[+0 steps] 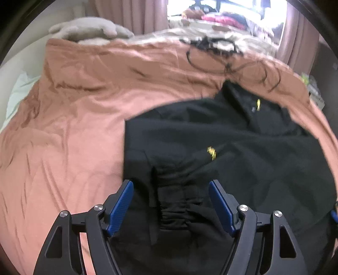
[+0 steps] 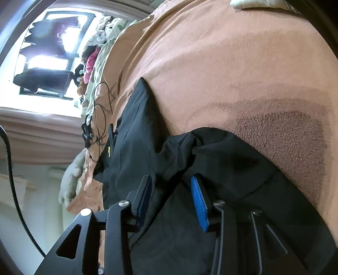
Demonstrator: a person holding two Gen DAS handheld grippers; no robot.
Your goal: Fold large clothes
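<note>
A black garment (image 1: pixel 221 135) with small yellow marks lies spread on a salmon-pink bed cover (image 1: pixel 88 101). My left gripper (image 1: pixel 171 186) is open just above the garment's near part, its blue pads on either side of a gathered, bunched strip of the cloth (image 1: pixel 179 201). In the right wrist view, which is rolled sideways, the black garment (image 2: pixel 221 169) lies on the same cover (image 2: pixel 221 63). My right gripper (image 2: pixel 172 182) is open with its jaws low against the cloth; black fabric lies between the blue pads, not pinched.
A thin black cable (image 1: pixel 211 57) lies looped on the cover at the far side, also visible in the right wrist view (image 2: pixel 99 118). A beige cushion (image 1: pixel 90 29) sits at the far left corner. Piled clothes (image 1: pixel 221 19), a bright window and curtains stand beyond the bed.
</note>
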